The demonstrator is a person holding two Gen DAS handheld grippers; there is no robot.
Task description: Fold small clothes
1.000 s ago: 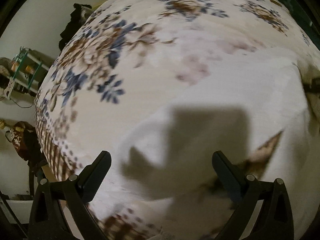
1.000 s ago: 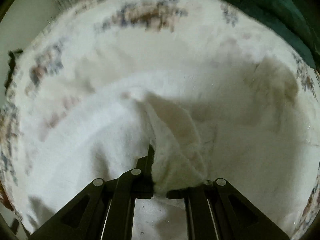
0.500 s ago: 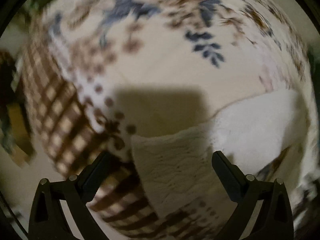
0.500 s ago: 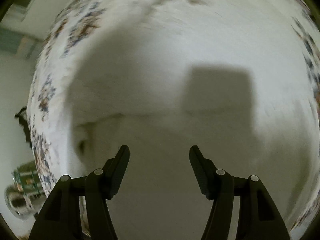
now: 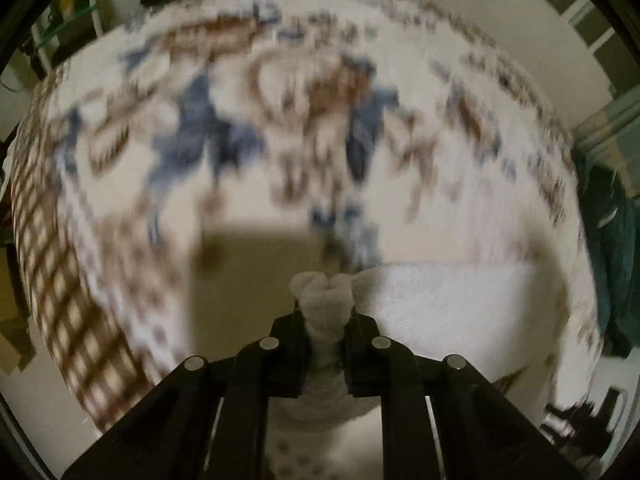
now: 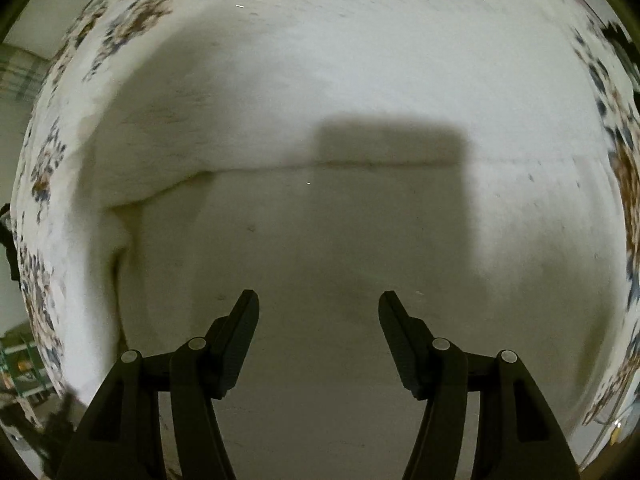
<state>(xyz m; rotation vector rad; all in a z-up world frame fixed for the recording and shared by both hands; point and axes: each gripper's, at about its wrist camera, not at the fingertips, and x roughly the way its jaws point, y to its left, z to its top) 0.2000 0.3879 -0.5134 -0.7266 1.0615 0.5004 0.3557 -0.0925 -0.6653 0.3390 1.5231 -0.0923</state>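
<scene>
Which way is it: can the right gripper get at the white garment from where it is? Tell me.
Probably yes. The right gripper hangs open right over the white garment, with nothing between its fingers and the fabric. The left gripper is shut on a bunched corner of it and does not show in the right wrist view.

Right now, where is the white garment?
The white garment lies on the floral bedsheet; its bunched corner sits pinched in the left gripper, low-centre in the left wrist view.

Soft cloth, matt plastic

White garment point(image 5: 460, 304) is nubbly knit cloth; floral bedspread point(image 5: 240, 128) under it is matt printed fabric; gripper fingers point(image 6: 244, 324) are matt black plastic.
</scene>
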